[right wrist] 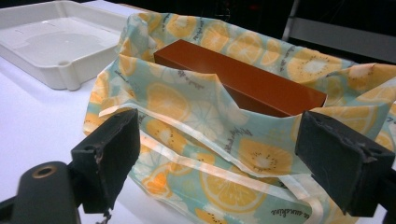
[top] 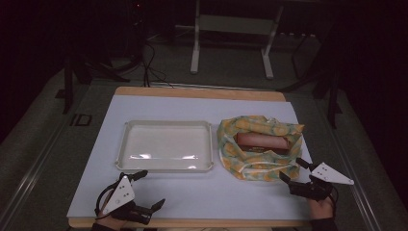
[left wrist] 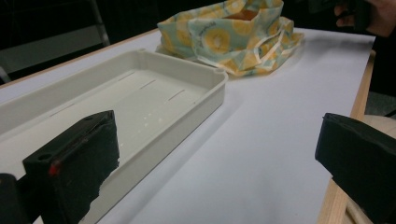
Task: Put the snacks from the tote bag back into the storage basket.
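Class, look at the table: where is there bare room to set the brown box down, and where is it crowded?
Free: inside the white tray, and the white sheet strip between both tongs. Crowded: the right side, where the citrus-print bag wraps the brown box.

1. The room was dark, and light fell mainly on the table (top: 202, 94).
2. A white sheet (top: 192, 192) covered the wooden tabletop.
3. Grey carpet (top: 43, 139) lay around the table.
4. A pale metal stand (top: 231, 29) stood on the far side.
5. Black cables (top: 151, 67) trailed over the floor at far left.
6. Dark frame legs (top: 67, 86) stood at both sides.
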The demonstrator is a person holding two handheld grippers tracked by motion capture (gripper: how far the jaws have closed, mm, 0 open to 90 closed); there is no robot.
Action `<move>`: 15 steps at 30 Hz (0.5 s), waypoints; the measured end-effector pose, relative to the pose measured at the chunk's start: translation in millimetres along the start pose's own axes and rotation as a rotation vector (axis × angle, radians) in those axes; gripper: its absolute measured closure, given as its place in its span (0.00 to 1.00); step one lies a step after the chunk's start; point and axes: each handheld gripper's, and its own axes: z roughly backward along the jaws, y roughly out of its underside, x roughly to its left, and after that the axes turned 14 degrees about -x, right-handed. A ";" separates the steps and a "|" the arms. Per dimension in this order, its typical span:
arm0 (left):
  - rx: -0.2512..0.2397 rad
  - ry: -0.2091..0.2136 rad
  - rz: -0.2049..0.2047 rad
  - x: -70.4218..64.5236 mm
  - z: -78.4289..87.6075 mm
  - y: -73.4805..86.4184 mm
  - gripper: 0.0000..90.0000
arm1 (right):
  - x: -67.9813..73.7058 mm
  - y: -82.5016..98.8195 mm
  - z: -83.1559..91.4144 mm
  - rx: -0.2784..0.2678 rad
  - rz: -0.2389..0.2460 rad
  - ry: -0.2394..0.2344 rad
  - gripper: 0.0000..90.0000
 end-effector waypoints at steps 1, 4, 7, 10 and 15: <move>0.000 0.003 -0.002 -0.4 -0.5 0.2 0.00 | -0.3 0.0 -0.3 0.002 0.003 -0.002 0.16; 0.005 0.009 -0.015 -1.4 -1.7 0.7 0.00 | -0.7 -0.5 -0.9 0.005 0.011 -0.008 0.16; 0.006 0.020 -0.012 -1.7 -3.8 1.4 0.00 | -2.7 -1.1 -2.7 0.040 0.009 -0.041 0.15; 0.002 0.009 -0.004 -0.4 -2.9 0.9 0.00 | -2.8 -0.8 -2.5 0.074 0.020 -0.071 0.14; -0.008 0.005 0.000 -0.8 -2.0 0.0 0.00 | -11.8 -3.4 -0.3 0.113 -0.039 -0.159 0.14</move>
